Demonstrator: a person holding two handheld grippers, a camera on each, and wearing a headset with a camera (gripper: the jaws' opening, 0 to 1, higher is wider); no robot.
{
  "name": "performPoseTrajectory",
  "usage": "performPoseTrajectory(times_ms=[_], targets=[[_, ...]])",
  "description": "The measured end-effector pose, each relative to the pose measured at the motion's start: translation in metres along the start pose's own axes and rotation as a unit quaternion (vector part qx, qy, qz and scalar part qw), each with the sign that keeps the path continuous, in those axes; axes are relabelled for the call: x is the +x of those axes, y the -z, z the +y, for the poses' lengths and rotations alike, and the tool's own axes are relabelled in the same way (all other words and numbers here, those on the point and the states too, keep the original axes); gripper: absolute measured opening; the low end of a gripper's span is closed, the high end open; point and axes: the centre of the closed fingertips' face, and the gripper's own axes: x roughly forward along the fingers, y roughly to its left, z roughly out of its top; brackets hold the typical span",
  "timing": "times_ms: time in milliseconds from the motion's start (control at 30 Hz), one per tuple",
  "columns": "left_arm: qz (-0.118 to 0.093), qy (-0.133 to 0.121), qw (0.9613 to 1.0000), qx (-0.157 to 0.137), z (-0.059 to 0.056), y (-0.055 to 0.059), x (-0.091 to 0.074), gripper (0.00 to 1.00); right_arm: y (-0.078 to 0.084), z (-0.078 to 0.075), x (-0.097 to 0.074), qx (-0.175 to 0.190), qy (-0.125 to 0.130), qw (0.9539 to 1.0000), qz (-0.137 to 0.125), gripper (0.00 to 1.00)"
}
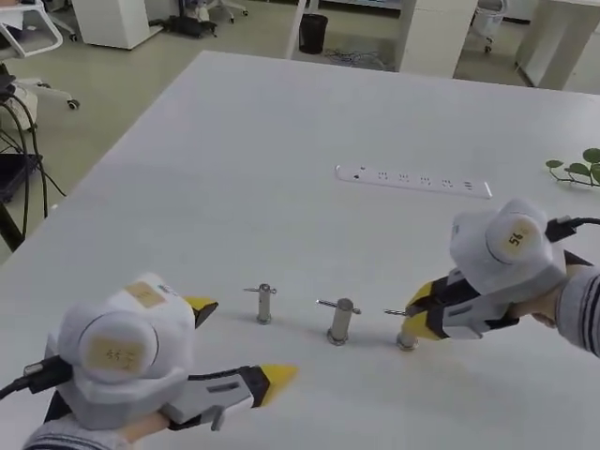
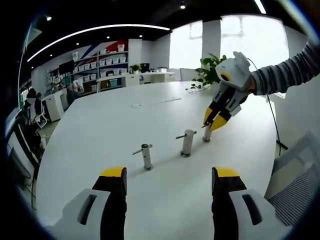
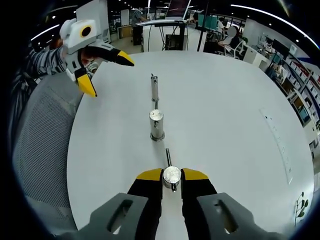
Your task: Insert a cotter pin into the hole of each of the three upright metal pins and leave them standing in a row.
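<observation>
Three metal pins are standing upright in a row on the white table (image 1: pixel 281 141), near its front edge: leftmost metal pin (image 1: pixel 264 306), middle metal pin (image 1: pixel 341 322), rightmost metal pin (image 1: pixel 407 339). They are spaced apart and not touching each other.

A thin cross-piece is sticking out sideways near the top of each one: leftmost cotter pin (image 1: pixel 253 290), middle cotter pin (image 1: pixel 325 303), rightmost cotter pin (image 1: pixel 394 312).

The right gripper (image 1: pixel 419 317) is reaching in from the right, held by a hand in a striped sleeve (image 1: pixel 583 311). In the right gripper view its yellow-tipped jaws are pressing on both sides of the round head of the rightmost metal pin (image 3: pixel 172 176), clamped on it, with the rightmost cotter pin (image 3: pixel 168 156) poking forward past the tips. The pin's base is sitting on the table.

The left gripper (image 1: pixel 239 339) is hovering low at front left, just in front of the row. Its jaws are spread wide, gripping nothing and touching no pin. In the left gripper view the leftmost metal pin (image 2: pixel 146 156) is lying straight ahead between the open jaws.

A white power strip (image 1: pixel 412 180) is lying flat farther back on the table, well apart from the pins. Green plant leaves (image 1: pixel 577 170) are showing at the right edge.
</observation>
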Motion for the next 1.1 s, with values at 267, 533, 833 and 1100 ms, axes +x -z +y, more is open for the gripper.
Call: performPoseTrajectory(times_ms=[267, 533, 833, 1100], targets=[[0.005, -0.003, 1.0, -0.003, 0.0038, 0.0028, -0.0001, 0.67, 0.0027, -0.0002, -0.0015, -0.024, -0.012, 0.9996, 0.01, 0.09], [0.01, -0.003, 0.9999, -0.004, 0.0045, 0.0057, -0.0004, 0.66, 0.0035, -0.0056, -0.0006, -0.013, -0.013, 0.9998, 0.01, 0.09], [0.015, -0.003, 0.9999, -0.005, 0.0036, 0.0074, 0.0003, 0.66, 0.0051, -0.0062, 0.0015, -0.001, -0.008, 0.9999, 0.009, 0.1], [0.018, -0.003, 0.9998, -0.003, 0.0033, 0.0082, -0.0008, 0.65, 0.0008, -0.0069, -0.0041, -0.016, 0.024, 0.9995, -0.009, 0.21]])
